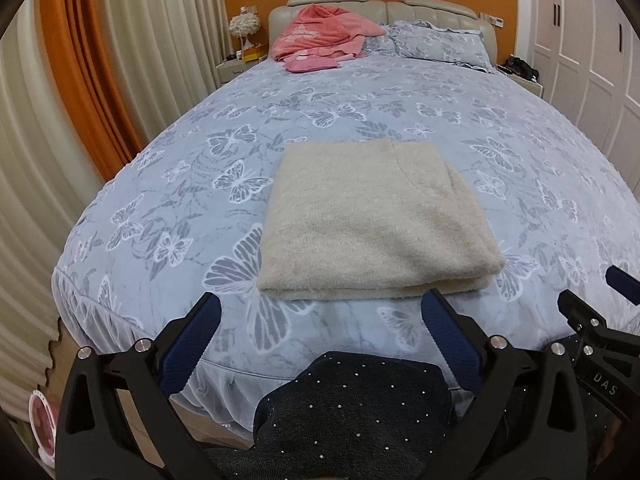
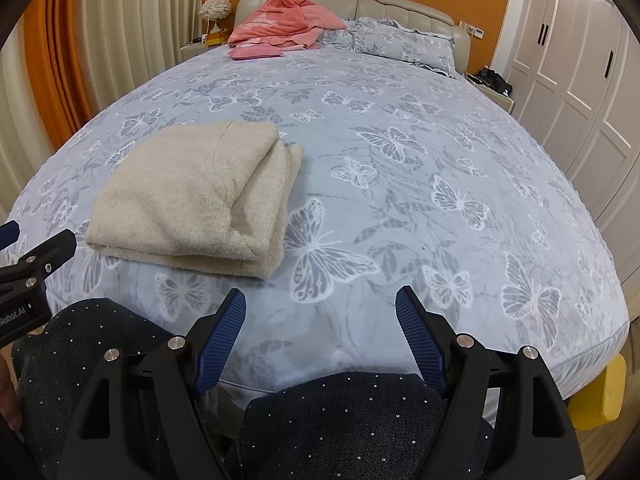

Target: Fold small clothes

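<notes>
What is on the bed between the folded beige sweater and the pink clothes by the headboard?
Nothing but bare butterfly bedspread lies between the folded beige sweater and the pink clothes; both wrist views show it.

Butterfly-print bed (image 1: 360, 92), folded beige garment (image 1: 372, 216) near foot, pink clothes (image 1: 320, 36), pillow (image 1: 436, 40) at head

Bedside clutter (image 1: 520, 68) too small to identify. Right hand-held gripper (image 1: 616, 280) cut by frame edge, left wrist view. Yellow object (image 2: 600, 392) partly hidden behind bed corner.
</notes>
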A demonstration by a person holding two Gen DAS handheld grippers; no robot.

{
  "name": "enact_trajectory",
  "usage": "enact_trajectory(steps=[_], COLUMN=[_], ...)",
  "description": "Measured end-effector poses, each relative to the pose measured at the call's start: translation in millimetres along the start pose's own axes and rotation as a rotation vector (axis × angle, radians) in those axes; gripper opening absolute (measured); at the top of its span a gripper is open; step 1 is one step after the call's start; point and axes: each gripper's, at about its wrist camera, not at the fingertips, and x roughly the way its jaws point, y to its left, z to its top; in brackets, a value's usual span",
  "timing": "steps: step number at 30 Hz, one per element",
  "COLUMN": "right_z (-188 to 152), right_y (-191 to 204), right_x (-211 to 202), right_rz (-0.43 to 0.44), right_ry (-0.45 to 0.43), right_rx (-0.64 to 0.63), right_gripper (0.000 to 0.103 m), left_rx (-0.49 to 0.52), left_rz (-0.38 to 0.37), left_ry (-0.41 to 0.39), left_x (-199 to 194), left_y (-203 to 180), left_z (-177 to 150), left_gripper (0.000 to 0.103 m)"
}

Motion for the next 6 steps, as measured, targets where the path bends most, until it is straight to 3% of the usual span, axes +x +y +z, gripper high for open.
enact_trajectory(steps=[6], right_z=[0.3], right_y=[-1.2], right_x=[0.4], right_rz=[0.001], right_ry=[-0.002], right_rx=[-0.001], right_gripper=[0.075], left_rx=[0.031], left_rz=[0.004], left_ry=[-0.005], left_x=[-0.7], left_y=[-5.3], left_z=[0.4], left_gripper=[0.098])
